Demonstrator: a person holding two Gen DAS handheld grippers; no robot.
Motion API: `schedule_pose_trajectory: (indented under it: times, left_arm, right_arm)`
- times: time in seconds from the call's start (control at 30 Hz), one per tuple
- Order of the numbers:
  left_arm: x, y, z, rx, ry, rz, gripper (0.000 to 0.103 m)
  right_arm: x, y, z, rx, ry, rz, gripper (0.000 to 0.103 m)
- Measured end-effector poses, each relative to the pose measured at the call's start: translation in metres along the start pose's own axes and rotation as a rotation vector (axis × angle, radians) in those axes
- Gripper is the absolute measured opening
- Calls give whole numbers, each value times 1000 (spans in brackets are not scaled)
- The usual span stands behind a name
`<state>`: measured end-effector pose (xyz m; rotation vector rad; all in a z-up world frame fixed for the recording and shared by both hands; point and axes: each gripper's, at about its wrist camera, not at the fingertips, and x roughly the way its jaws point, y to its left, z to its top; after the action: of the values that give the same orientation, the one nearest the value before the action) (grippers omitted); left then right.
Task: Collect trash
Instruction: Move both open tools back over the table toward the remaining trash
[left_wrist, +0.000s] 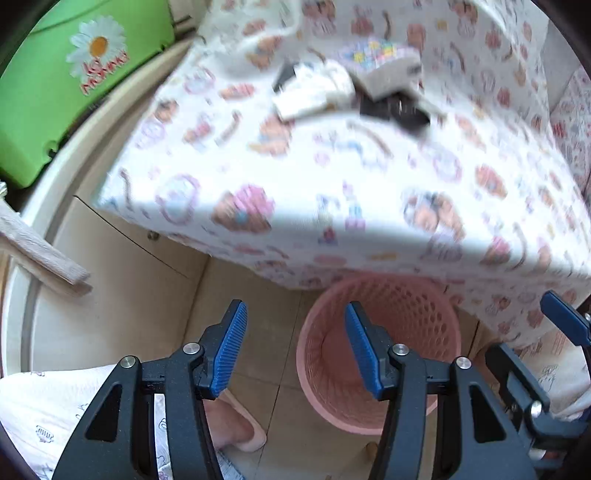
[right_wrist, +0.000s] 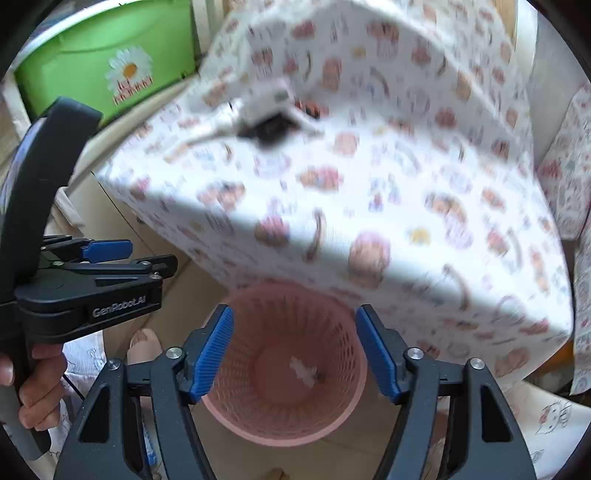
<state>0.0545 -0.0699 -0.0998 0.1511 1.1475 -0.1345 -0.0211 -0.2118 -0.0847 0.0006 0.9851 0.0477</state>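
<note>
Both grippers empty, jaws apart: right gripper (right_wrist: 293, 354) hangs over the pink mesh wastebasket (right_wrist: 236, 424) on the floor, left gripper (left_wrist: 295, 349) beside it near the basket's rim. One white crumpled scrap (right_wrist: 303, 369) already lies on the basket bottom. Farther off, on the patterned bedspread (left_wrist: 332, 192) toward its far edge, white wrappers (left_wrist: 314, 92) and a dark item (left_wrist: 399, 110) remain, blurred. Judged partly done, more pickups left.
</note>
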Motion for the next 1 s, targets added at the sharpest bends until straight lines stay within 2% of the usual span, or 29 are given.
schedule_pose_trajectory:
  times: [0.17,0.47,0.53,0.63,0.7,0.9,1.0]
  left_arm:
    - [-21,5,6,-34,-57,-9,54]
    - [-62,24,19,-58,-188,-34,56]
    - [-70,23,27,-44,-224,-6,56]
    - [-81,30,44,-65,-244,-30,58]
    - [-88,35,54,-66,-270,-15,58]
    - [-105,49,90,-55,-351,53,67]
    - [-106,57,107,-64,-382,53,73]
  right_arm:
    - [-31,7,7,-25,-109,-27,75]
    - [-54,1,21,-13,-231,-59,77]
    - [-58,1,27,-18,-257,-74,77]
    - [-61,-2,36,-4,-290,-72,78]
    - [-63,-5,42,2,-307,-79,78]
    - [-73,-16,75,-39,-350,-86,78]
    - [-82,-27,98,-47,-394,-97,82]
